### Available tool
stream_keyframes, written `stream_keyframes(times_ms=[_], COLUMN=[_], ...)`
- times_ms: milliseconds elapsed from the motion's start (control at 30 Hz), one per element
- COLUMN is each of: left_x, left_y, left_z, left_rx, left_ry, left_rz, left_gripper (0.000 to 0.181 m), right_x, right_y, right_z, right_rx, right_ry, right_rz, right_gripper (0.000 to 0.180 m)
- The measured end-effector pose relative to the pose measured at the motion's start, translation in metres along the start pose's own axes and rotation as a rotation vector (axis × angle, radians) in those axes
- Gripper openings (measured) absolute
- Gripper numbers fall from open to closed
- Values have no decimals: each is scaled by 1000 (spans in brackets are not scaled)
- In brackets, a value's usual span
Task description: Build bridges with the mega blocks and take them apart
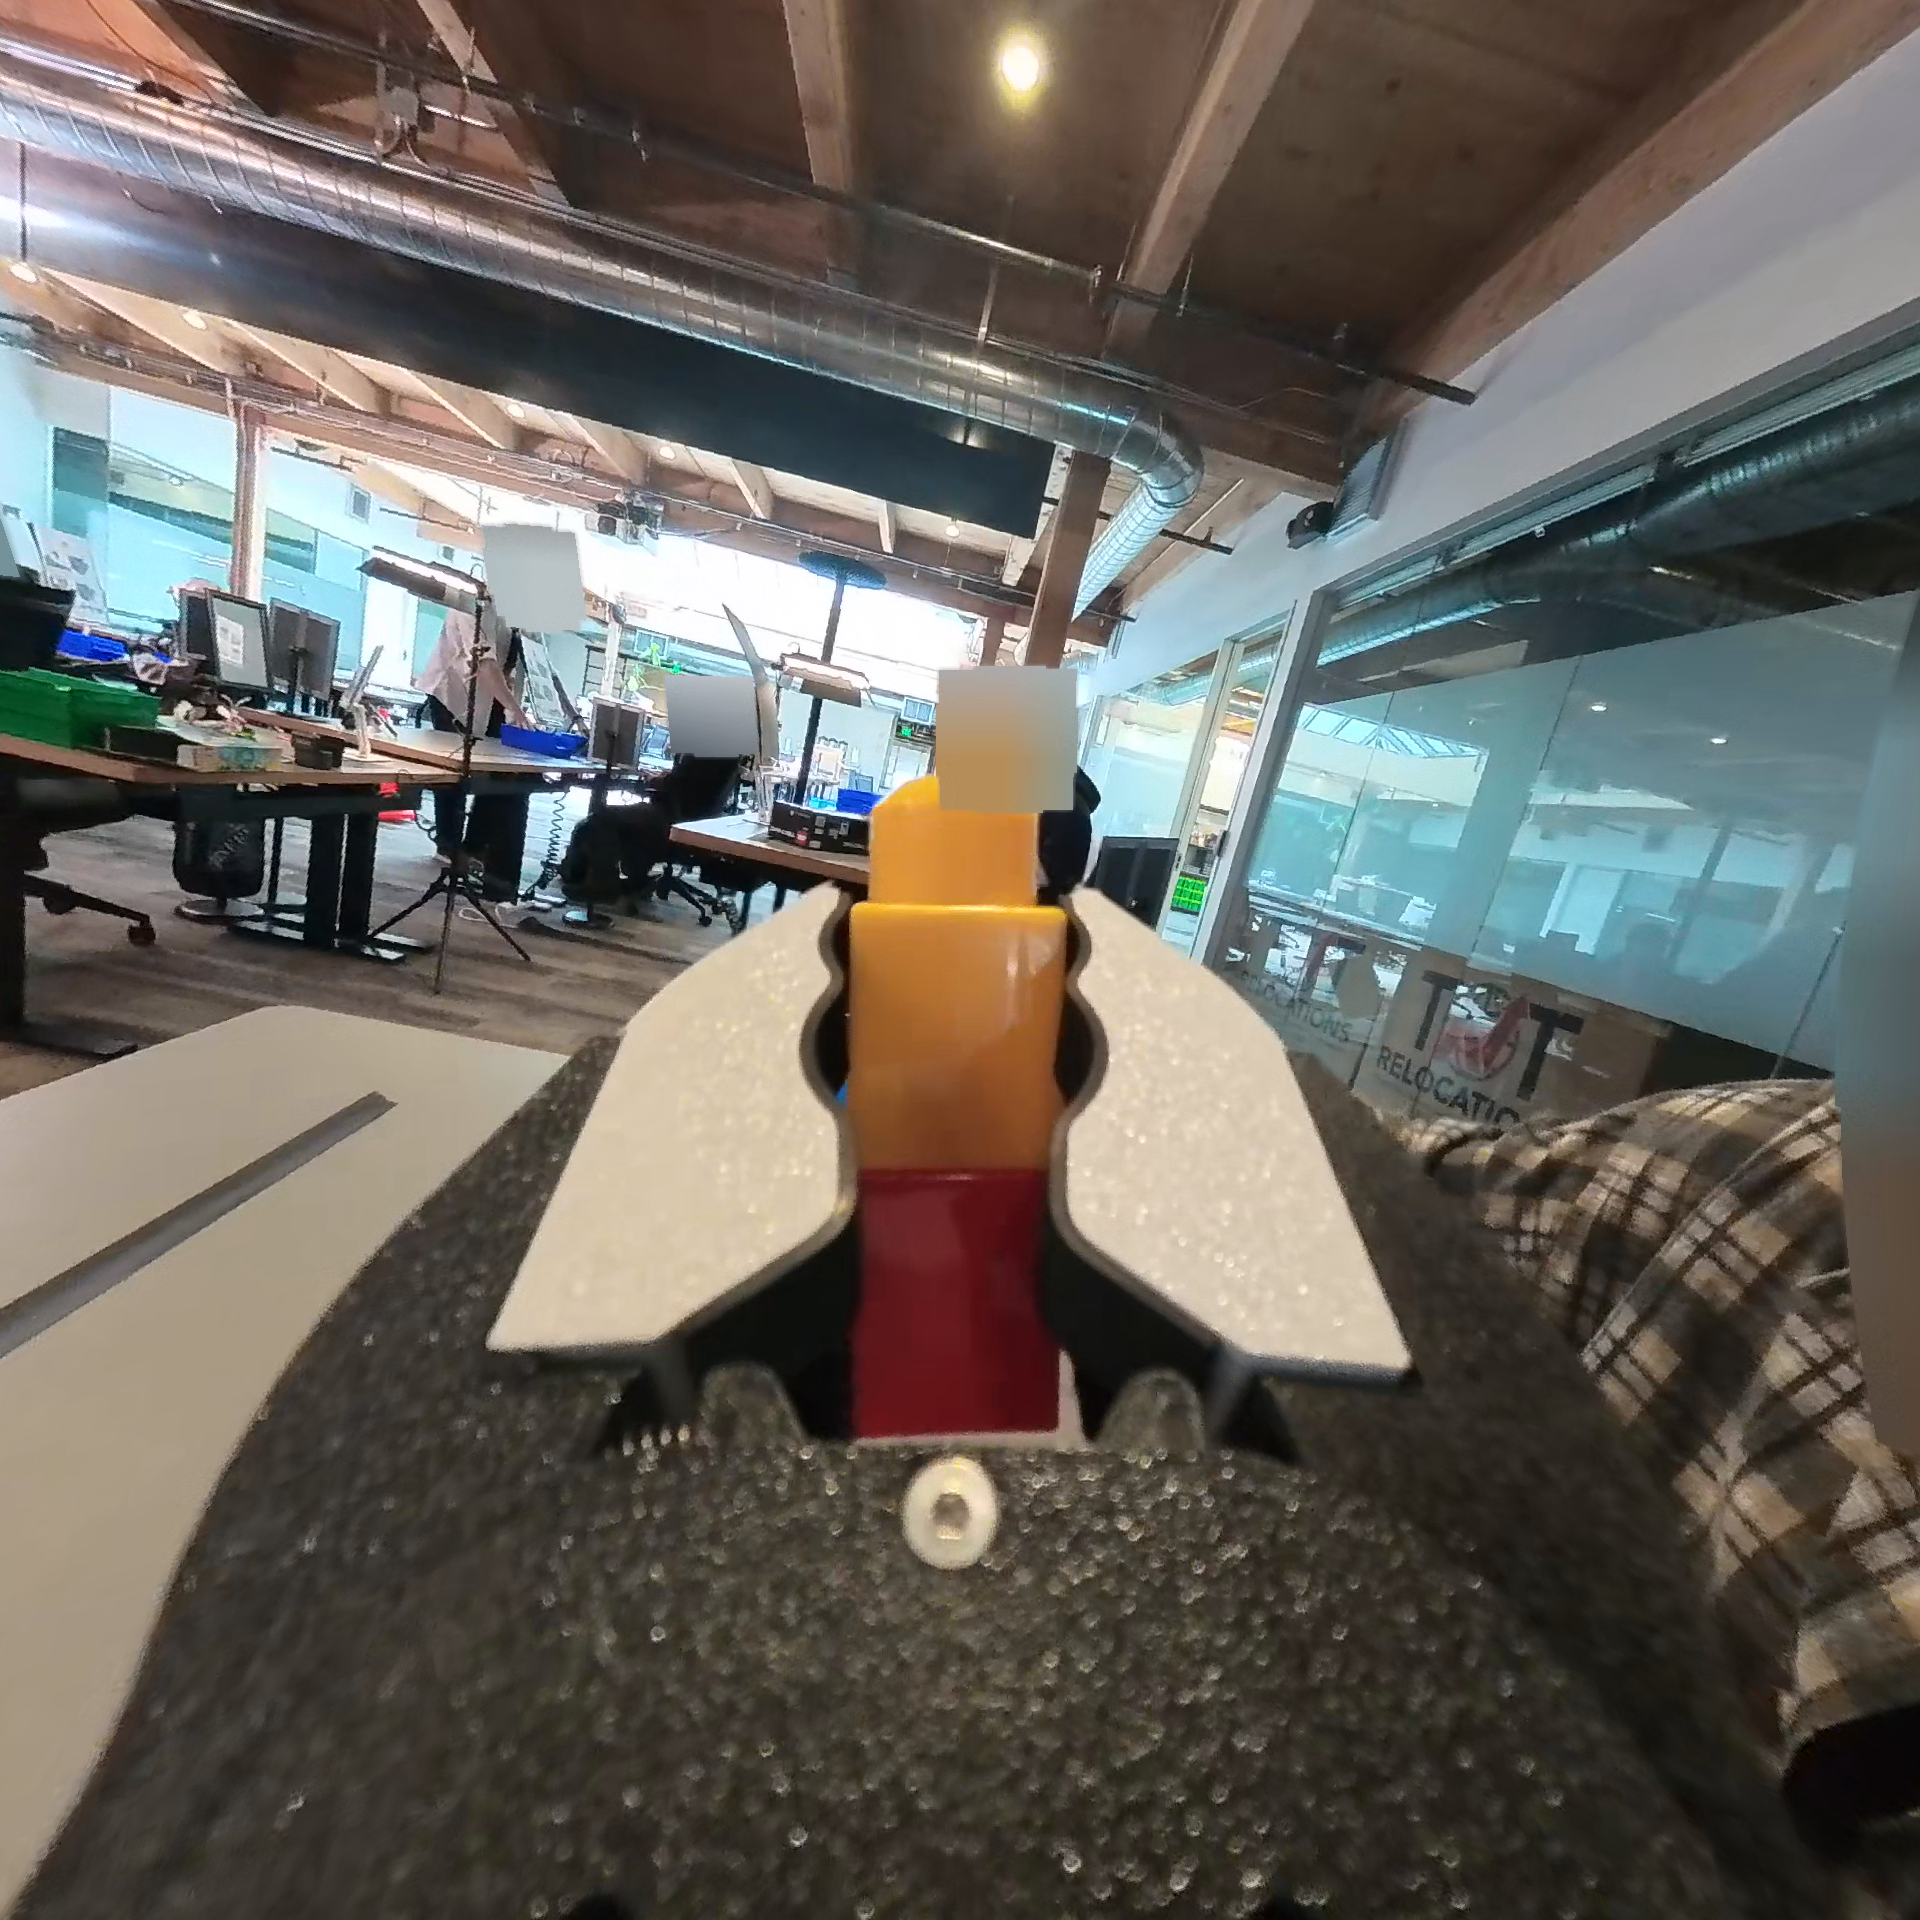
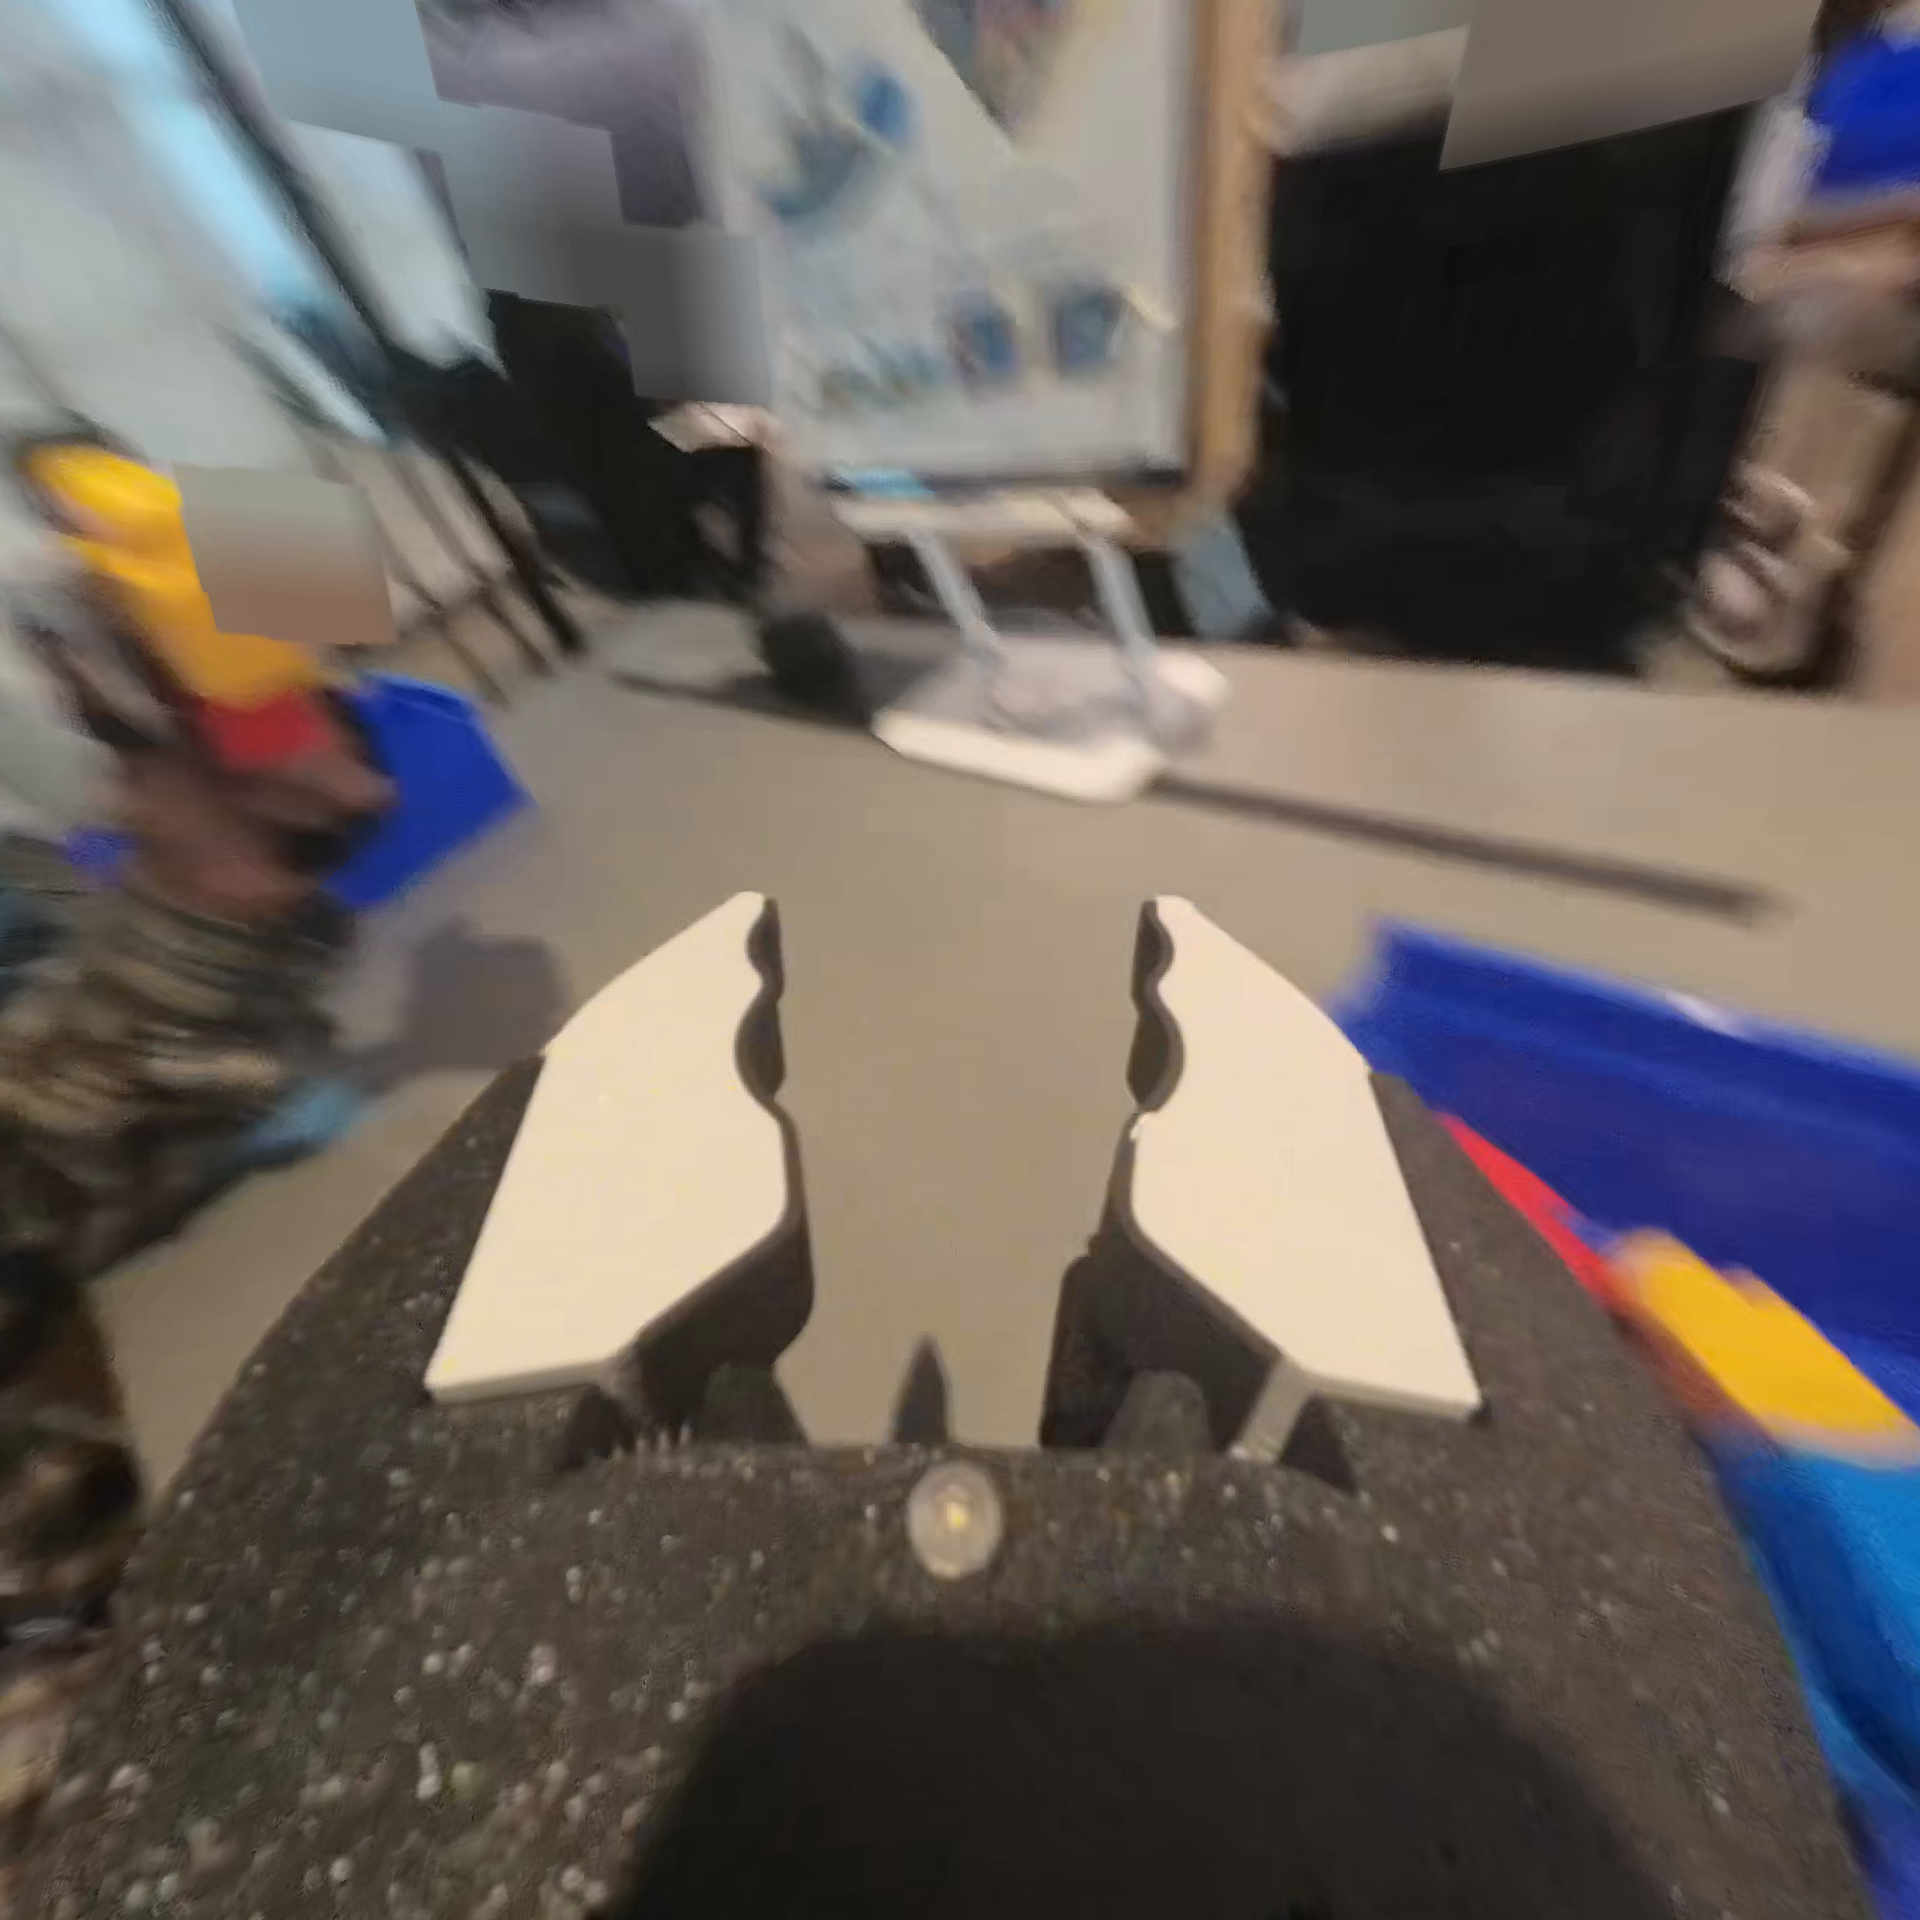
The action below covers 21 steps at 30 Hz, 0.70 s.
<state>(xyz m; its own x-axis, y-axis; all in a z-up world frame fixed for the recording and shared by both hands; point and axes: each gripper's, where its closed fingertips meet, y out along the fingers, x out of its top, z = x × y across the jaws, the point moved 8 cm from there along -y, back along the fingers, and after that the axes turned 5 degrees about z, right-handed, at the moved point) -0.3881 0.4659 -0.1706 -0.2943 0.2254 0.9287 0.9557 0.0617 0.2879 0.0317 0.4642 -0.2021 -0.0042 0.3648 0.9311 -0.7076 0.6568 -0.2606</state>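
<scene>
My left gripper [image 1: 954,925] is shut on a stack of mega blocks: a yellow-orange block [image 1: 951,1029] joined to a red block [image 1: 951,1299], with a sliver of blue showing at the left side. It is lifted and points out across the room. The same stack shows blurred at the far left of the right wrist view: yellow [image 2: 156,561], red [image 2: 260,727] and blue [image 2: 426,769] blocks. My right gripper [image 2: 956,925] is open and empty above the grey table [image 2: 935,831]. Blue, red and yellow blocks [image 2: 1662,1195] lie blurred at its right.
A plaid sleeve [image 1: 1662,1299] is at the right of the left wrist view. The white table [image 1: 208,1195] has a dark groove. Desks, chairs and people stand far off. In the right wrist view a white stand [image 2: 1039,717] sits at the table's far side. Across from one pair of fingers to the other is roughly 30 cm.
</scene>
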Motion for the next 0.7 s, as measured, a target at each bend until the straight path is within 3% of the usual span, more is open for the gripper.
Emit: stream_keyframes(times_ms=[133,267,467,700], left_x=[-6,-10,-9,-13], left_y=[1,0,-2,0], left_z=[4,8,11,15], left_rx=[-26,-51,-52,-46], left_ry=[-38,-89,-92,-99], left_rz=[-43,-81,-99,-99], left_gripper=[37,37,37,37], right_x=[24,25,23,22], right_y=[61,130,182,191], right_z=[86,147,175,182], right_rx=[403,659,703,783], right_ry=[-41,-57,-131,-145], right_rz=[-232,-230,-150,-129], right_gripper=[66,70,63,36])
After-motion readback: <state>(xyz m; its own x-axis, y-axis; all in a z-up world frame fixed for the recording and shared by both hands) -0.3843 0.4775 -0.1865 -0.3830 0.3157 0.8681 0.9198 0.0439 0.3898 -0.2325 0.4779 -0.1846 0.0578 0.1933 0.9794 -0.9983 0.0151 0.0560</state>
